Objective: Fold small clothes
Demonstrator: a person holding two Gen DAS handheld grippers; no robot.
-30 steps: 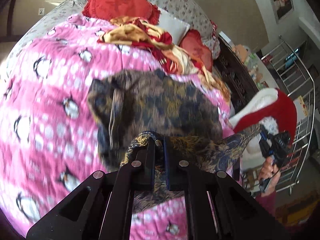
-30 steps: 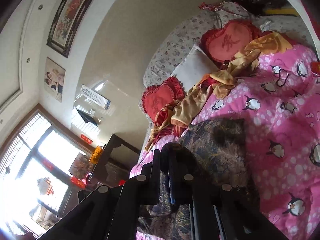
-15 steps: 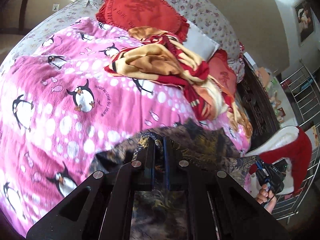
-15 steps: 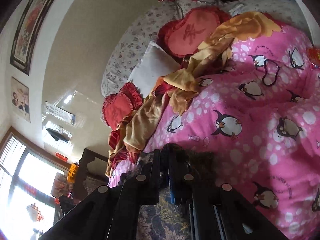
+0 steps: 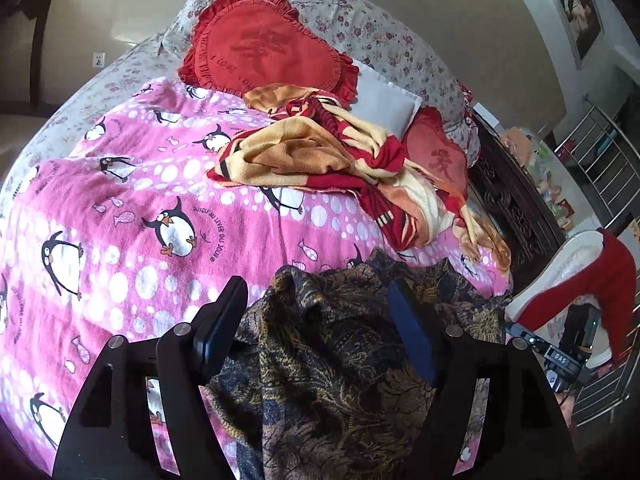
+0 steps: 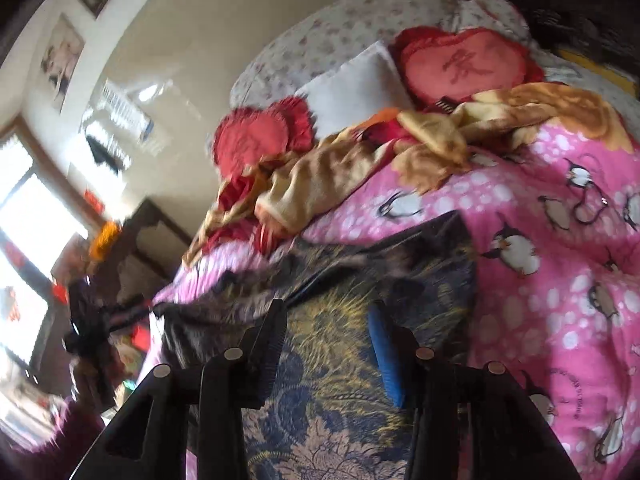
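A dark garment with a gold and blue floral print lies folded over itself on the pink penguin blanket, its top edge rumpled. My left gripper hovers just above that rumpled edge; its jaws are opening and the cloth lies loose between them, free of the pads. In the right wrist view the same garment spreads flat under my right gripper, whose jaws are also opening with only cloth beneath them. The right gripper's black body shows at the lower right of the left wrist view.
A crumpled red and yellow blanket lies behind the garment. Red heart cushions and a white pillow rest against the floral headboard. A dark carved wooden unit and a metal rack stand to the bed's right.
Both grippers were shut on the dark garment and carried its edge over onto itself. Now both have let go and the cloth has dropped onto the bed.
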